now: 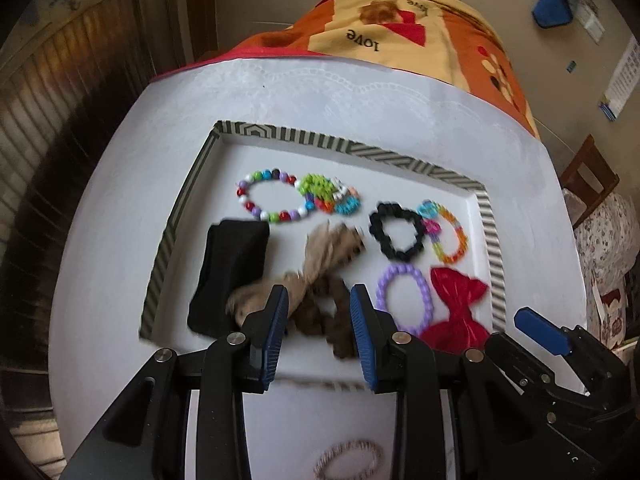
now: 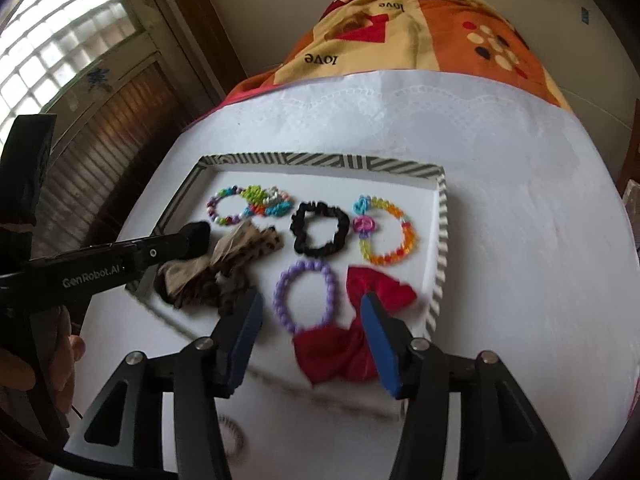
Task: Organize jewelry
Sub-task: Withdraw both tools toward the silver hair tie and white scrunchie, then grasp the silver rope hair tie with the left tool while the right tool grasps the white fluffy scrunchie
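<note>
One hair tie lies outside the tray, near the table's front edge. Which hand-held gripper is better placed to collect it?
Probably the left hand-held gripper: open and empty, with the pinkish coil hair tie directly below it on the table. From the right hand-held gripper, also open, the tie sits off to its left.

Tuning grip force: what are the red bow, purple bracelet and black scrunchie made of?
Red bow: soft fabric by its folds, glossy like satin. Purple bracelet: smooth round beads, probably plastic. Black scrunchie: matte ruffled cloth, likely over elastic.

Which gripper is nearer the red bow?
Right. The right gripper hangs open just above the red bow; the left gripper hangs over the leopard scrunchie beside it.
</note>
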The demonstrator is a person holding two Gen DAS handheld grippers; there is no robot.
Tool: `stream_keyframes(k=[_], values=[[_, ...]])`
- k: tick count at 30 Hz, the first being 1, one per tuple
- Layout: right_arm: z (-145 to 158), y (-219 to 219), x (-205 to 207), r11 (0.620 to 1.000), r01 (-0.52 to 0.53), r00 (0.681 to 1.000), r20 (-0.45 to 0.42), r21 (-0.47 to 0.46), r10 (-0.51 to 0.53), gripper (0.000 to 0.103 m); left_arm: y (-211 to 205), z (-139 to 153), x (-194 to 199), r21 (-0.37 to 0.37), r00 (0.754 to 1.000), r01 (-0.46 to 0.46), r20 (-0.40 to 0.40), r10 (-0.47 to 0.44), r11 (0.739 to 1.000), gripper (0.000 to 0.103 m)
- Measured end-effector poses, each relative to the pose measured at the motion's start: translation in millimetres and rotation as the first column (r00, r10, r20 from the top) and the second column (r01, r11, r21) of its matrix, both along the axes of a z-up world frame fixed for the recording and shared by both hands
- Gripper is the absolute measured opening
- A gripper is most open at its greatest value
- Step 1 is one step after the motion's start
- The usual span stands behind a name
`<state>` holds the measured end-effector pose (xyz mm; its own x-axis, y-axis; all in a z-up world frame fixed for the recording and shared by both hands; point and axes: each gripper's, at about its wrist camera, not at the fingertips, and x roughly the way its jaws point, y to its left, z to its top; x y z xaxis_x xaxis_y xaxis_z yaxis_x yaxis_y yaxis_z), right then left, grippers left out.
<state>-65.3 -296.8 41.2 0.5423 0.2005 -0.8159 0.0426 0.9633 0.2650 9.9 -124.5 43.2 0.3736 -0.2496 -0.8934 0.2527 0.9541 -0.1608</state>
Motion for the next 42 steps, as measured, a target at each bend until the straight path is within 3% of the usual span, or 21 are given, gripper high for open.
stream_keyframes(k=[10, 19, 31, 36, 38, 39, 40, 42], values=[[11, 1, -83, 1.000, 0.000, 1.000, 0.002, -0.004, 0.000, 0.059, 6, 10, -73, 0.026, 0.999, 0.023, 0.034, -0.024, 0.999, 0.022], [-10, -8, -151, 1.000, 0.003, 0.997, -0.081, -0.013, -0.004, 0.067, 39, -17, -112, -0.031, 0.995, -0.005, -0.095, 0.002, 0.999, 0.022], [-69, 2, -161, 1.000, 0.015, 0.980, -0.200, 0.021, -0.011, 0.067, 35, -76, -122, 0.019, 0.985, 0.009, -0.174, -0.005, 1.000, 0.022], [-75, 3, -157, 0.999, 0.019, 0.980, -0.198, 0.034, -0.012, 0.067, 24, -76, -122, 0.084, 0.992, 0.051, -0.123, -0.040, 0.995, 0.022], [-74, 4, -158, 1.000, 0.018, 0.981, -0.194, 0.023, -0.014, 0.055, 22, -76, -124, 0.098, 0.993, 0.060, -0.112, -0.049, 0.993, 0.022], [-74, 4, -158, 1.000, 0.016, 0.981, -0.193, 0.020, -0.012, 0.043, 23, -76, -125, 0.097, 0.993, 0.060, -0.103, -0.050, 0.993, 0.022], [-73, 4, -158, 1.000, 0.010, 0.982, -0.189, 0.022, -0.006, 0.040, 23, -76, -126, 0.087, 0.994, 0.059, -0.097, -0.051, 0.994, 0.020], [-71, 5, -160, 1.000, -0.004, 0.984, -0.176, 0.011, 0.006, 0.031, 26, -76, -125, 0.073, 0.994, 0.059, -0.096, -0.052, 0.996, 0.000]])
